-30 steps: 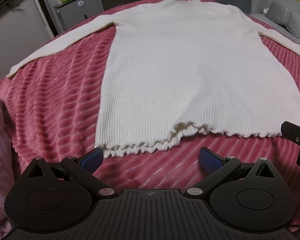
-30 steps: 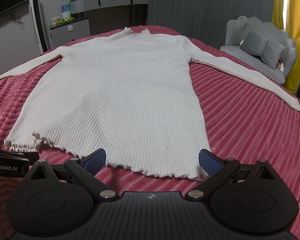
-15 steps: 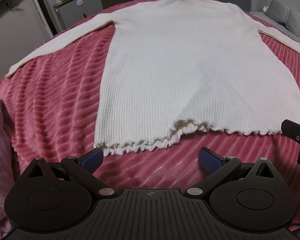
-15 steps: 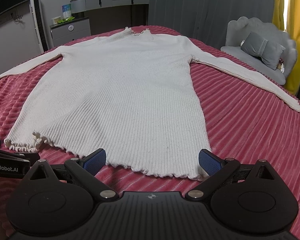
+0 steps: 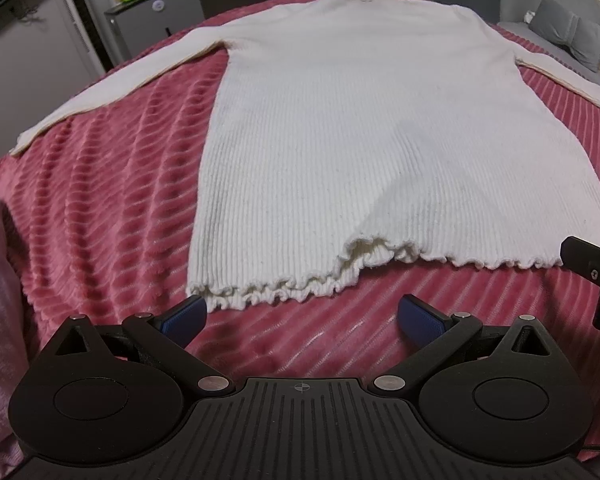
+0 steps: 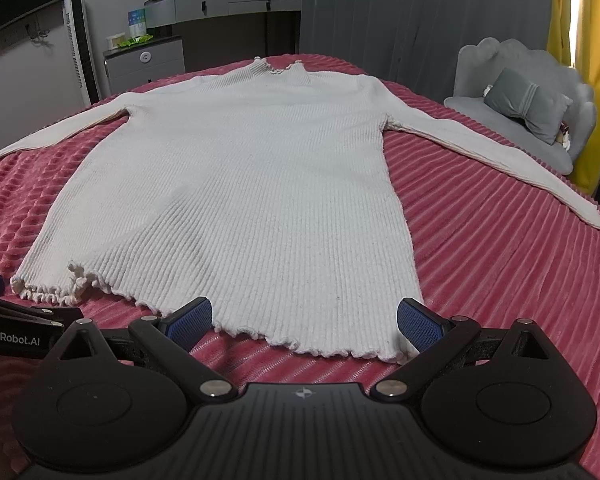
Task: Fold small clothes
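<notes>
Left gripper (image 5: pixel 301 316): the blue-padded fingers (image 5: pixel 183 317) stand spread wide with nothing between them. They sit low over the bed, just short of the sweater's frilled hem (image 5: pixel 268 290); the left pad lies just beside the hem's near-left corner.

Right gripper (image 6: pixel 304 322): its blue-padded fingers (image 6: pixel 418 322) are likewise spread wide and hold nothing. The hem edge lies between the two pads in this view, with the right pad close to the hem's right corner (image 6: pixel 396 354). Whether either pad touches the knit cannot be told.

Work item: the cream ribbed long-sleeved knit sweater (image 6: pixel 236 200) lies flat, front up, on the pink ribbed plush bedspread (image 6: pixel 500 248). The collar points away from the grippers and both sleeves are extended sideways. The hem is not flat on the left side: a raised pucker (image 5: pixel 376 246) lifts the top layer off the layer beneath.

Step in hand, judged: grasp the two hem corners for the first fold.

Procedure:
1. Slide the lower finger under both knit layers at each corner. The pucker suggests the layers separate easily.
2. Close on the ribbed body just inside the frill, not on the frill alone, which would probably stretch.
3. Match the height of both grippers before lifting, so the fold line stays square.
4. Avoid pinching the plush bedspread with the knit.
</notes>
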{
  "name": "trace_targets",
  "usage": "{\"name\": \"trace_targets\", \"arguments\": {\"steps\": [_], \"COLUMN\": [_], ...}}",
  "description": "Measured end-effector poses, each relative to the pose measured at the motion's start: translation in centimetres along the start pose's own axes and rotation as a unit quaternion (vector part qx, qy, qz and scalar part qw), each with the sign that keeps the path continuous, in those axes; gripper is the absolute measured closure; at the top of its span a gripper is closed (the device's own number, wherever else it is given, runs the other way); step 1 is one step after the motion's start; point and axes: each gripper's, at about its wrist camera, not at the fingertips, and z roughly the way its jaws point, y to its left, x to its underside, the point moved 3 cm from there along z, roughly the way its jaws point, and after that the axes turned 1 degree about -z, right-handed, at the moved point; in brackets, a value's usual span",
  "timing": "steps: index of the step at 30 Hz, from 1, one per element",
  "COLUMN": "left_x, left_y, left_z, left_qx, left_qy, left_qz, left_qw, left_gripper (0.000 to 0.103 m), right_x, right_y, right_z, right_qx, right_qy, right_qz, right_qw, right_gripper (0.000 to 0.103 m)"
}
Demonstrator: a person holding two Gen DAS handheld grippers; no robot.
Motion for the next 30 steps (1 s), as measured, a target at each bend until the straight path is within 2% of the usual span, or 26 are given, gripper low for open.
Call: {"name": "trace_targets", "arguments": {"steps": [30], "left_x": [0.11], "left_y": [-0.12], "left_z": [0.18], "left_qx": [-0.004], "left_qy": [0.003], "left_qz": [0.005], "left_qw": [1.0000], "left_gripper": [0.000], "right_x": [0.03], "right_y": [-0.15], "right_z": [0.12], "right_qx": [0.000], "right_qy": [0.001], "right_qz": [0.002], "right_qw": [1.000], "right_gripper": [0.004]}}
